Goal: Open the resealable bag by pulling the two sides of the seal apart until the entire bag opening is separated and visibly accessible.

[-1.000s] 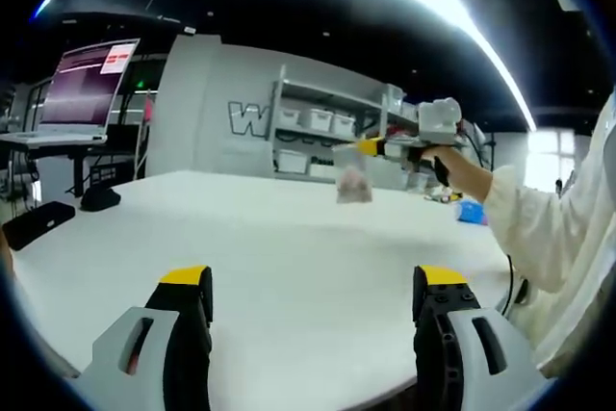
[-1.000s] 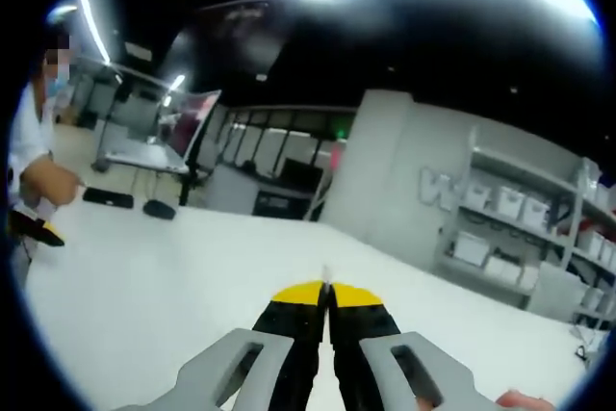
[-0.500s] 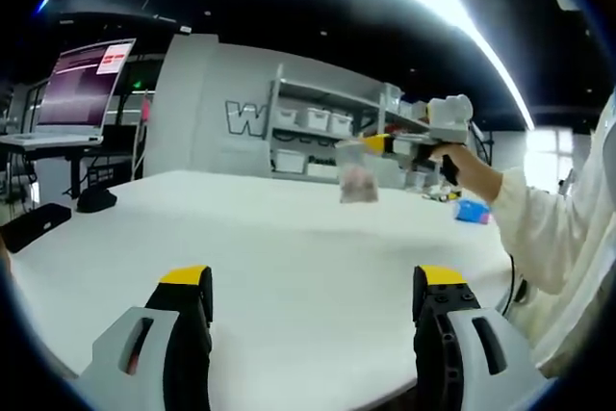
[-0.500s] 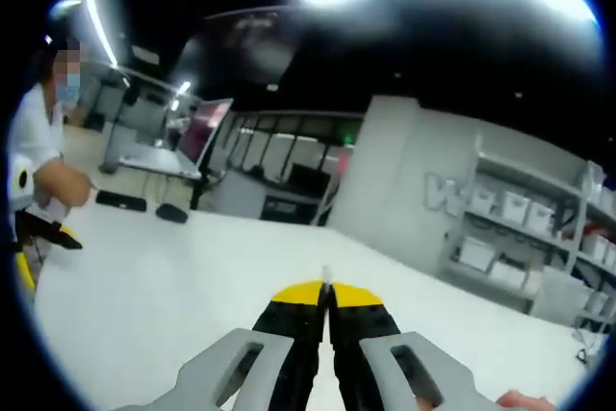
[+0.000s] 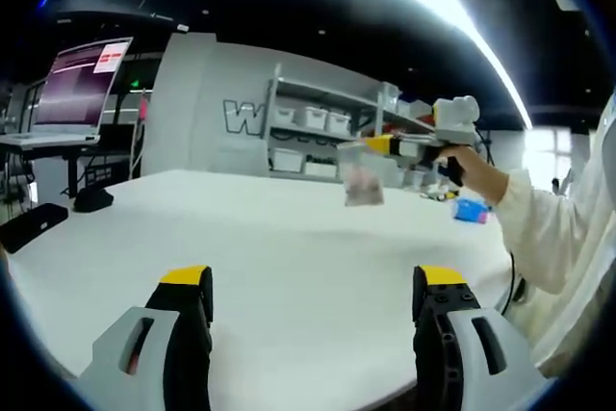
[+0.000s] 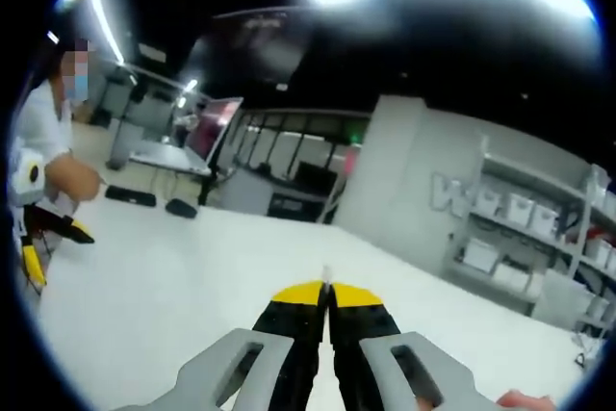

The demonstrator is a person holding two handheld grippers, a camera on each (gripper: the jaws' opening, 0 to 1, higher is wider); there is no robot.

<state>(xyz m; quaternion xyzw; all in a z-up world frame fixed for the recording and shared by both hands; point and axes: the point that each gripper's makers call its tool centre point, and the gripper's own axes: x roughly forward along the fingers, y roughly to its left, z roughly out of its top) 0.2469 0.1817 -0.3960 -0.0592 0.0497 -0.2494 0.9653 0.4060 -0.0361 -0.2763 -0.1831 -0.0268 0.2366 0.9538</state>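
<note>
Change: right gripper [image 5: 358, 146], seen in the left gripper view, has shifted slightly further right and the bag [image 5: 364, 180] with it; the left gripper's own jaws keep their spread.
Count: two grippers; one bag; one table [image 5: 289, 257]; one laptop [image 5: 82, 84]; one shelf unit [image 5: 318, 137] with several white bins.
Bag look: small, clear, with a pinkish mass in its lower part; details too small to tell.
Bag axis: long axis vertical, top edge up at the jaw tips, body hanging straight down.
Bag place: ahead of the left gripper [image 5: 313, 286] and to its right, well apart from it, in the air above the table's far side.
Left gripper: jaws wide apart, nothing between them, low over the table's near edge.
Right gripper: in its own view the yellow tips [image 6: 327, 293] are pressed together on a thin pale strip, the bag's top edge.
Left-hand side of right gripper view: the left gripper [image 6: 38, 247] held by a person in white.
</note>
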